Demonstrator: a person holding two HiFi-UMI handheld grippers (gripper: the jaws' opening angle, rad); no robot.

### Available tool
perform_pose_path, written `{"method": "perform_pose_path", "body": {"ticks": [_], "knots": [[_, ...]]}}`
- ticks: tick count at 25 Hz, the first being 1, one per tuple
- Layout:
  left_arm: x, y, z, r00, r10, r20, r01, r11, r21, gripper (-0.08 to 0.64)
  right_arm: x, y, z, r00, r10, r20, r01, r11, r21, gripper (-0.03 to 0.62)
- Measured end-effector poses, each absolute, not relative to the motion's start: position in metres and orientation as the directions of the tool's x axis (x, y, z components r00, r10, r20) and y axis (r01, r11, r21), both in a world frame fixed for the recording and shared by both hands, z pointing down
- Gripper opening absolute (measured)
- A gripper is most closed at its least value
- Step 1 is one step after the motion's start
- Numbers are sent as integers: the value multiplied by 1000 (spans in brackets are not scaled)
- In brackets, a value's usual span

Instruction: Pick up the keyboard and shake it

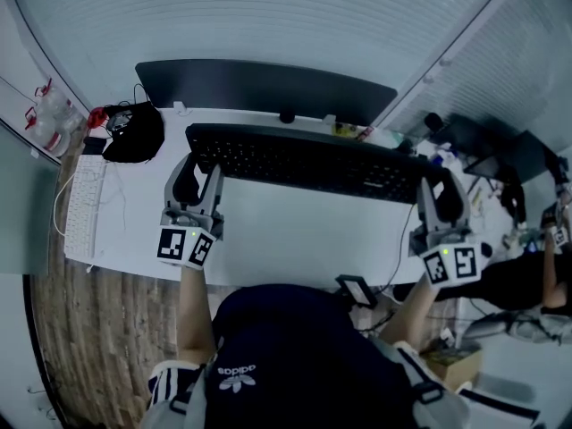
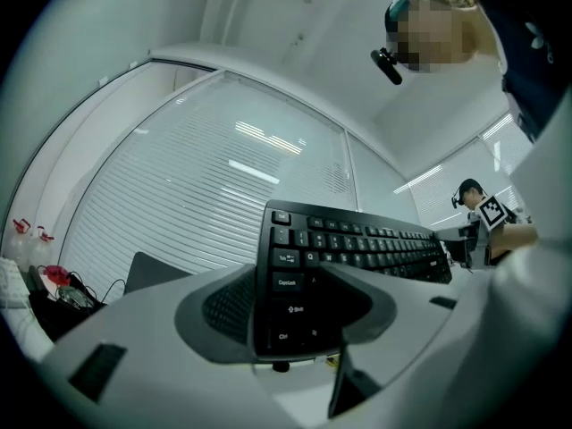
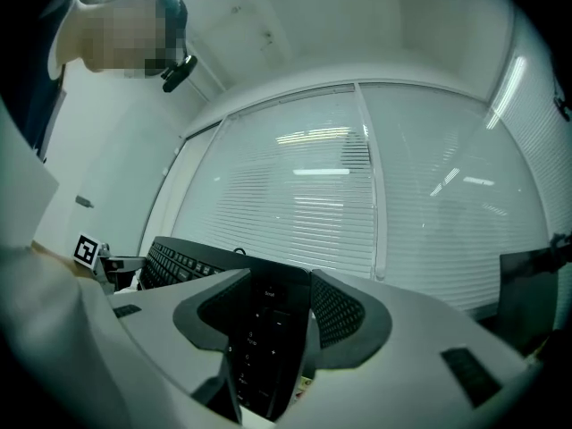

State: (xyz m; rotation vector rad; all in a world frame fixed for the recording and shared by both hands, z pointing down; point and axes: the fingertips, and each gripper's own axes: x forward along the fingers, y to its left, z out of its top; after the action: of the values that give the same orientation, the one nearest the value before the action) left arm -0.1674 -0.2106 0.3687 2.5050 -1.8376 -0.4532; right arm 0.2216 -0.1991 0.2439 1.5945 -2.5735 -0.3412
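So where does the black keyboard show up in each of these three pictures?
Head view: keyboard across the middle, gripped at both ends.
Left gripper view: keyboard centre, stretching right from the jaws.
Right gripper view: keyboard lower centre, stretching left from the jaws.
Shared landmark: the window blinds behind it.

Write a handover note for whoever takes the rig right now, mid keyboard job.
Grippers: the left claw is shut on the left end of the black keyboard, over the Ctrl and Shift keys. The right claw is shut on its right end, at the number pad.
Position: the keyboard is held between both, tilted, keys toward the person, apparently raised off the white desk.
Done: the pickup.
Left: the shake; one moment cannot show whether it has begun.
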Motion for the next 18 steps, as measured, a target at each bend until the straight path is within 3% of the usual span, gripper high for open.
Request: {"method": "perform_pose_path", "body": {"ticks": [18], "knots": [[-214, -215, 393, 318, -932, -176, -908, -352, 226, 207, 191, -198, 283, -415, -909, -34, -901, 406, 155, 192]]}}
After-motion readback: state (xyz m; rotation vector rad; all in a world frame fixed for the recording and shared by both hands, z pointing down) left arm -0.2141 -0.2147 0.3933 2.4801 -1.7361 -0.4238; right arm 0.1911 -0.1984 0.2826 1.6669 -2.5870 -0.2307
